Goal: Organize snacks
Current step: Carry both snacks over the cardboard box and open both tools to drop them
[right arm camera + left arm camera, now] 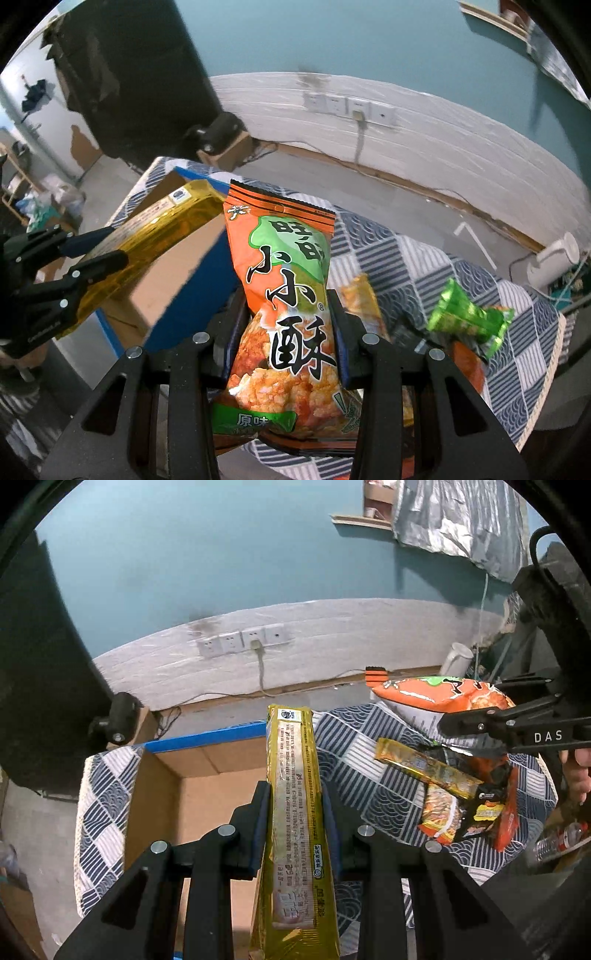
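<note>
Left wrist view: left gripper (294, 814), jaws clamped on long gold packet (295, 812), held above cardboard box (207, 775); loose snacks (458, 794) right of jaws on tabletop (354, 746).
Right wrist view: right gripper (286, 332), jaws pinching orange puffed-snack bag (284, 295) mid-body; box left of jaws. Advice: lower each item inside the walls before releasing.

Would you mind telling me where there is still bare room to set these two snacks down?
The cardboard box shows a bare floor inside its blue rim. The checked cloth lies bare between the box and the snack pile. The pile itself is crowded, packets overlapping, with a green packet beside it.
</note>
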The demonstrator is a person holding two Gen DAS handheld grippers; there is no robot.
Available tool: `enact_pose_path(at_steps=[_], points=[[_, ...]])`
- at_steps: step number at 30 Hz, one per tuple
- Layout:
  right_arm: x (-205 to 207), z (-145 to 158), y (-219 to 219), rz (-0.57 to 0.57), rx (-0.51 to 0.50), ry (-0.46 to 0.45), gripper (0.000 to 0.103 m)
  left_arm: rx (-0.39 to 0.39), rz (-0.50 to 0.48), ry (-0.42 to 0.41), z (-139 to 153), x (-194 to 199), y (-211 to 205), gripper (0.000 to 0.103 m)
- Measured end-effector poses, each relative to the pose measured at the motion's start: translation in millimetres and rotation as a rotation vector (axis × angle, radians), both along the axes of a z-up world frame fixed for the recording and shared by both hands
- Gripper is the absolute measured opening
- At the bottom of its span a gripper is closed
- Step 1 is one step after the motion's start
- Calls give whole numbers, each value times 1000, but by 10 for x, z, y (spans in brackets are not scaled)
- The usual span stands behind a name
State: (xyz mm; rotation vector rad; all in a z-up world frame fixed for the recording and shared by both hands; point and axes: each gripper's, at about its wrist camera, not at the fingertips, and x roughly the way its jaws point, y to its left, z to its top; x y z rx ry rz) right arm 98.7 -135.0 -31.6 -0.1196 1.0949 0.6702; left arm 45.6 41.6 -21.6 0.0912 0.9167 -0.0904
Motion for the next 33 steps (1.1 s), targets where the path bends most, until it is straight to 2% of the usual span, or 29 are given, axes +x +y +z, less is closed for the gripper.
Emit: enact_pose_path(at_steps=[24, 33], points=[[-76, -312, 1542, 198, -59, 82, 39, 15, 198, 75, -533, -158, 1123, 28], [-78, -495, 2033, 235, -102, 107, 39, -15, 246, 108, -711, -169, 1403, 28]])
